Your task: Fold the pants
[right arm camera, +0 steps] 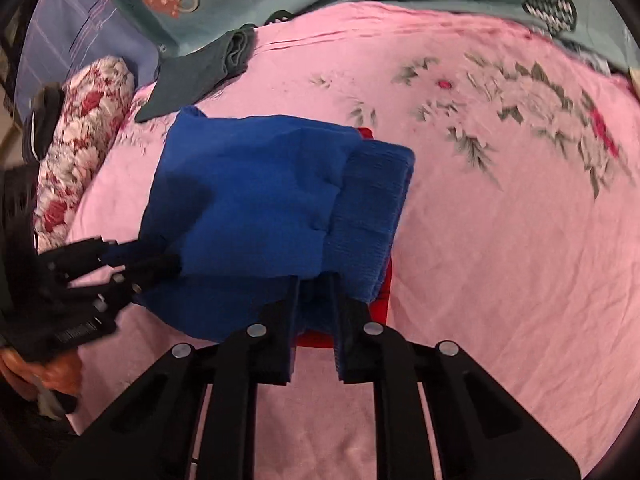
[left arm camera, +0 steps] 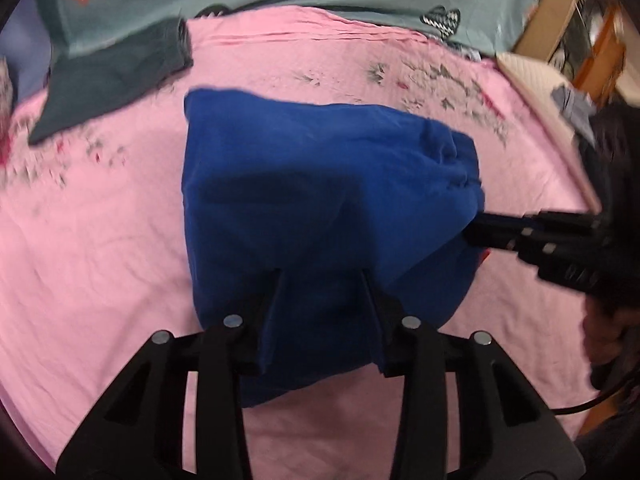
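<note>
Jaws: left gripper (left arm camera: 322, 276) and right gripper (right arm camera: 314, 280) both clamped on blue pants (right arm camera: 256, 196) | pants bunched, folded, ribbed waistband showing

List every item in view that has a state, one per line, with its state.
blue pants: folded into a bundle, gripped at two edges.
left gripper: shut on the blue pants.
right gripper: shut on the blue pants.
dark green garment: folded, lying on the pink sheet.
floral pillow: lying at the bed's edge.
</note>
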Motion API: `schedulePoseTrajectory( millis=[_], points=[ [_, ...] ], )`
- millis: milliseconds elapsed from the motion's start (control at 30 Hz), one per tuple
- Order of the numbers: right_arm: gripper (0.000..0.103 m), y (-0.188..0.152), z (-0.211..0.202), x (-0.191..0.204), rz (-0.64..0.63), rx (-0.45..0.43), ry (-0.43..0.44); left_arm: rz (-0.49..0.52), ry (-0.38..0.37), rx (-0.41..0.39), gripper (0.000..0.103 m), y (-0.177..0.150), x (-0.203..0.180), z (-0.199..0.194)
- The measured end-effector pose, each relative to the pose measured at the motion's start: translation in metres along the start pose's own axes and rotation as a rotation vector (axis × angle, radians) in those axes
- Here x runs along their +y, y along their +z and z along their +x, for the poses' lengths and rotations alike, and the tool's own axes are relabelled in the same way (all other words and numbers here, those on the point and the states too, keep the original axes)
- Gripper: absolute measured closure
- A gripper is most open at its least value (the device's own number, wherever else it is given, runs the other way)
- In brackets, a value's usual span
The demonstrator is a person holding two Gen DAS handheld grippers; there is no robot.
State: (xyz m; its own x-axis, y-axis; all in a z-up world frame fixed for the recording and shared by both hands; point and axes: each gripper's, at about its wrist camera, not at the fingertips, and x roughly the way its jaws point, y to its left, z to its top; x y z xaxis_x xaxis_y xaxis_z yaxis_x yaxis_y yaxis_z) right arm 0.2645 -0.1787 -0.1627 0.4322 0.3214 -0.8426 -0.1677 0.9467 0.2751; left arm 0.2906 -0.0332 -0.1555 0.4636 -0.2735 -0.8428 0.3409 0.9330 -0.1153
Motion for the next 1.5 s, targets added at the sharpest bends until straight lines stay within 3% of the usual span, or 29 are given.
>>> schedulePoseTrajectory(
  millis=[100,200,233,333,433,533,600,667,767,833,1067,1133,1200,1333,1500],
  points=[
    [0.084,0.003,-0.004,0.002,0.039,0.016,0.011,-0.006,0.022,0.027,0.061,0.009,-0.004,-0.004],
    [0.062,0.005,-0.024,0.011,0.058,-0.002,-0.002,-0.06,0.039,0.026,0.021,0.015,0.003,-0.023],
    [0.06,0.003,-0.036,0.017,0.057,-0.037,0.005,-0.072,0.06,0.008,0.019,0.016,0.003,-0.031],
    [0.06,-0.003,-0.052,0.027,0.036,-0.08,0.055,-0.084,0.054,-0.037,0.016,0.011,-0.002,-0.051],
    [0.06,-0.009,-0.047,0.039,-0.007,-0.08,0.054,-0.086,0.048,-0.005,0.016,0.0,-0.008,-0.043],
    [0.06,-0.017,-0.017,0.031,0.004,0.002,-0.011,-0.101,0.045,0.101,0.017,-0.018,-0.008,-0.013],
    [0.063,-0.028,0.007,0.01,0.09,0.099,-0.033,-0.058,0.092,0.115,0.018,-0.027,-0.013,-0.003],
    [0.062,-0.034,0.001,-0.003,0.163,0.08,-0.024,-0.01,0.12,0.109,0.018,-0.029,-0.021,-0.009],
    [0.058,-0.04,-0.031,0.004,0.155,0.02,0.02,-0.055,0.076,0.066,0.016,-0.026,-0.02,-0.033],
    [0.051,-0.043,-0.052,0.013,0.124,-0.033,-0.008,-0.103,0.081,0.052,0.015,-0.023,-0.018,-0.047],
    [0.046,-0.055,-0.104,0.038,0.083,-0.154,-0.049,-0.154,0.149,-0.012,0.009,-0.019,-0.028,-0.091],
    [0.033,-0.058,-0.111,0.04,0.055,-0.169,-0.069,-0.172,0.171,-0.026,0.007,-0.022,-0.034,-0.102],
    [0.006,-0.062,-0.119,0.045,0.026,-0.2,-0.078,-0.189,0.186,-0.039,0.007,-0.024,-0.039,-0.111],
    [0.001,-0.072,-0.131,0.048,-0.021,-0.256,-0.067,-0.212,0.227,-0.048,0.006,-0.033,-0.053,-0.129],
    [0.001,-0.079,-0.127,0.052,-0.042,-0.162,-0.071,-0.235,0.327,-0.058,0.004,-0.048,-0.062,-0.151]
  ],
)
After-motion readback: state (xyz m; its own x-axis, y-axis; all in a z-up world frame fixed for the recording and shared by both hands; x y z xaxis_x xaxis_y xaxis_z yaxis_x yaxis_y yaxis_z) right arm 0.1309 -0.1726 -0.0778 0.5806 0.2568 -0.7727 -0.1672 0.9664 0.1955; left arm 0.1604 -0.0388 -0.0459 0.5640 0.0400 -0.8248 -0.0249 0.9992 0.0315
